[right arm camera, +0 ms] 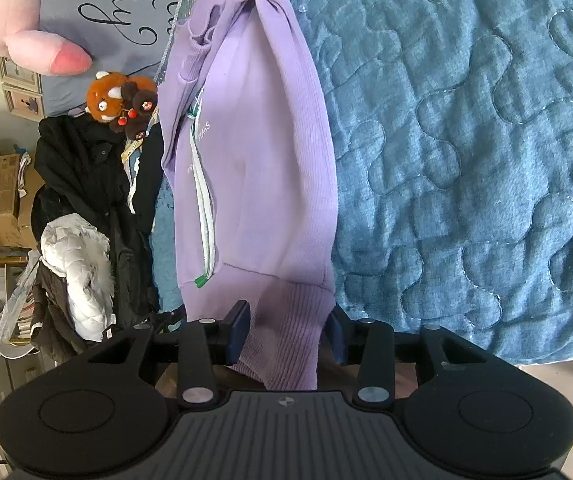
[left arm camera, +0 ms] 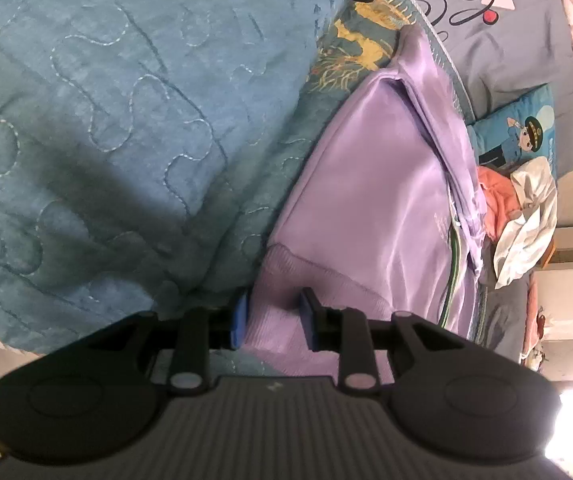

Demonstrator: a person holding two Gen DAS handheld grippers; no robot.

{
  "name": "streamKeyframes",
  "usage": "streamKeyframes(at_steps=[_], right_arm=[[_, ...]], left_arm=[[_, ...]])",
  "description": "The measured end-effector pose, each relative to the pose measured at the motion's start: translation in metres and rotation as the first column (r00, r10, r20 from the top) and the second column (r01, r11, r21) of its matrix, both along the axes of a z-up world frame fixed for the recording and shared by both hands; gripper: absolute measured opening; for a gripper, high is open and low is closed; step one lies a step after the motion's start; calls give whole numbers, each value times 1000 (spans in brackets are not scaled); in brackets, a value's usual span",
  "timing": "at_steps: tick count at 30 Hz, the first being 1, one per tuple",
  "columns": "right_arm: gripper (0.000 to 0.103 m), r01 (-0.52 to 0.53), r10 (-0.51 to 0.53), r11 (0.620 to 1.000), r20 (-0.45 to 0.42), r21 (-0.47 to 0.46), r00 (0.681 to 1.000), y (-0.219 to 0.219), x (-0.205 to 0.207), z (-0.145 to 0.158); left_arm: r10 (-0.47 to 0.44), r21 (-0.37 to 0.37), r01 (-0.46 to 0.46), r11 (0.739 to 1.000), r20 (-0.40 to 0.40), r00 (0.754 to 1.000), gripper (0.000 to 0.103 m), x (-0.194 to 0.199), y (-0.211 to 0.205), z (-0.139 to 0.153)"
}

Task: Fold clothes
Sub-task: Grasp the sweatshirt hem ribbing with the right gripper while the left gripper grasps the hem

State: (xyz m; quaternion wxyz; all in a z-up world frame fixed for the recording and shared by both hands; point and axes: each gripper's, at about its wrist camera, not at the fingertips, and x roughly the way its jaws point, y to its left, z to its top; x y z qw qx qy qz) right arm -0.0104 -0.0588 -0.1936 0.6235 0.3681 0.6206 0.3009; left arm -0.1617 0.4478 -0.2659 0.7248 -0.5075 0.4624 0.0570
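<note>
Both tongs grip the ribbed hem of the lilac sweatshirt [left arm camera: 370, 200]: left gripper [left arm camera: 272, 316] and right gripper [right arm camera: 288, 330] each clamp one section. Sweatshirt lies folded lengthwise along the edge of the teal quilt [right arm camera: 466, 140].

The purple sweatshirt [right arm camera: 246, 152] bears small white lettering ending "PEAKS" (the rest too small to read).
</note>
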Motion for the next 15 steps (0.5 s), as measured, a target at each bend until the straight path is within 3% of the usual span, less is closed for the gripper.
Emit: streamKeyframes(at_steps=[8, 10, 11, 15], right_arm=[[38, 14, -14, 1000, -8, 13, 1000, -2, 0, -2], [20, 28, -27, 1000, -13, 13, 1000, -4, 0, -3], [16, 34, -34, 999, -13, 15, 999, -5, 0, -3], [10, 44, -44, 999, 33, 14, 998, -5, -2, 4]], left_arm=[[27, 53, -26, 998, -28, 999, 7, -2, -6, 11], [44, 67, -42, 997, -36, 998, 6, -1, -10, 15], [46, 79, -43, 996, -42, 998, 6, 0, -12, 18], [50, 118, -43, 992, -56, 997, 5, 4, -20, 28]])
